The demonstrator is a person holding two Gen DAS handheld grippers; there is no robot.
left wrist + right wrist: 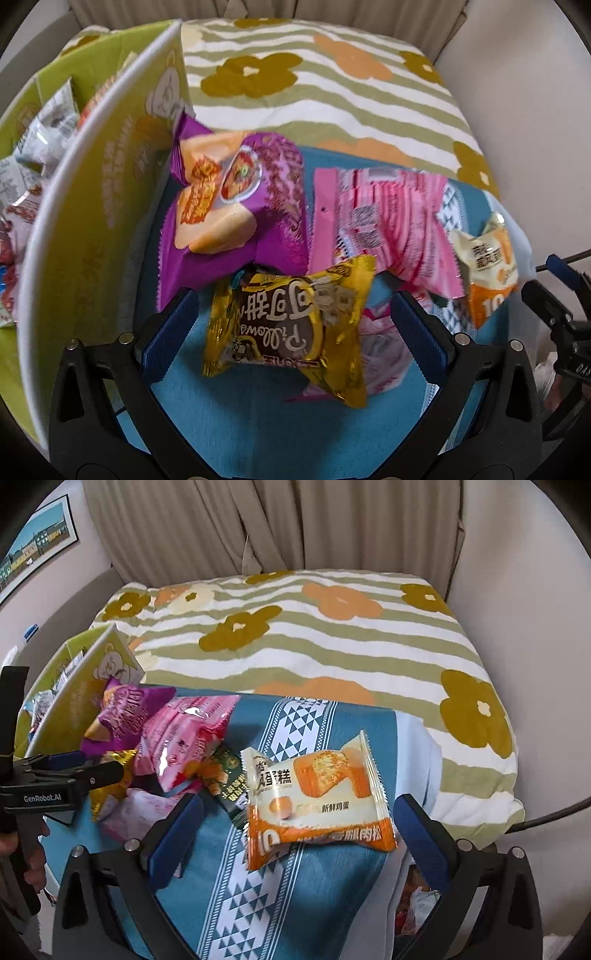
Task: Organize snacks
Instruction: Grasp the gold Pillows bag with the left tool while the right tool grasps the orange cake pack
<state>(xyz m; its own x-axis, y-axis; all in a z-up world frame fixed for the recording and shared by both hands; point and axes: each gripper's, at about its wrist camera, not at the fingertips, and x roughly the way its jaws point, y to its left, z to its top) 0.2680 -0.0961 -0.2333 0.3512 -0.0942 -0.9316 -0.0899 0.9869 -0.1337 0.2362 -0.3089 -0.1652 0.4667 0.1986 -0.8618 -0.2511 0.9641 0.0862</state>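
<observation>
Left claw [295, 314] spread wide, yellow cake packet [288, 325] right between its fingers: light, crinkly, slippery, so pinch the puffed middle. Right claw [299, 823] gapes too, orange packet [317, 797] ahead.

A home bedroom: a bed [332, 646] under a striped quilt with big flowers fills the room to the beige curtains [258, 524] at its far edge, a framed picture [37, 542] hangs on the wall beside its far left corner.
</observation>
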